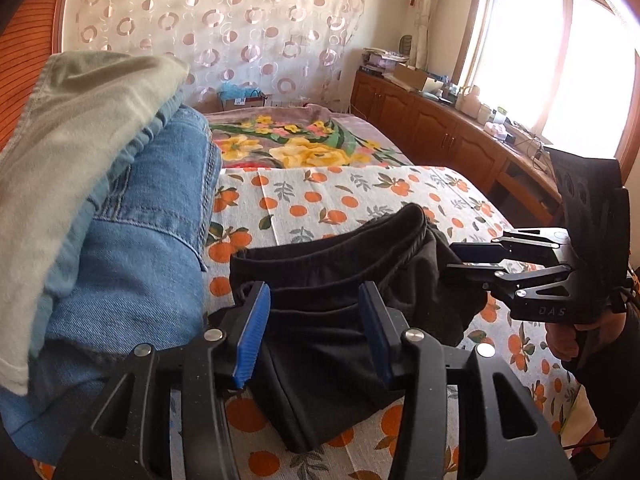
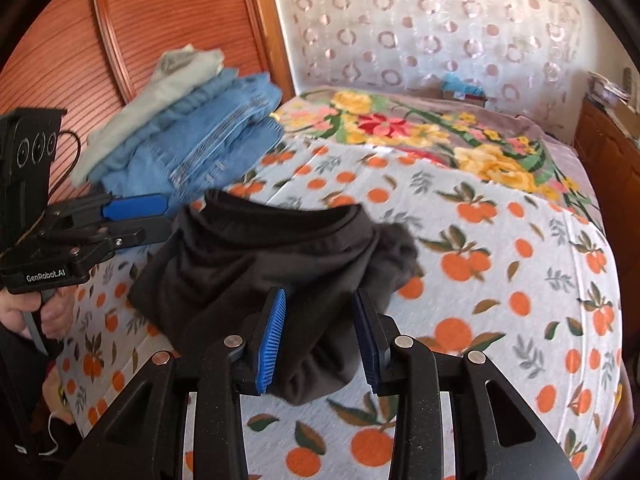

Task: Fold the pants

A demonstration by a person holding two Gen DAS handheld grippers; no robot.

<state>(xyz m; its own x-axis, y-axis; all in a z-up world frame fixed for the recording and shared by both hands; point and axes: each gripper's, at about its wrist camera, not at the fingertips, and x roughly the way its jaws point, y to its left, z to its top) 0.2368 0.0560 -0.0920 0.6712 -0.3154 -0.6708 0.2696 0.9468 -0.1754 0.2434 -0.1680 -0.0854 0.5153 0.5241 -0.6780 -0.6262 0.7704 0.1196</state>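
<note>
Left claw (image 1: 314, 332) and right claw (image 2: 320, 340) both gape open astride the bunched black cotton pants (image 2: 256, 264) on the orange-print bedsheet (image 2: 500, 280), seemingly poised to pinch opposite edges

Two short pieces of lettering can be read, both on the black bodies of the handheld tools. In the left wrist view, the right claw (image 1: 460, 258) reaches in from the right side over the bed, and the black housing behind its fingers carries the pale embossed letters "DAS" on its lower face, just above the person's hand. In the right wrist view, the left claw (image 2: 160, 216) comes in from the left over the bed's near left edge, and its black housing bears the white printed brand "GenRobot.AI". No other text, number or label is legible; items on the far cabinet are too small to read.
</note>
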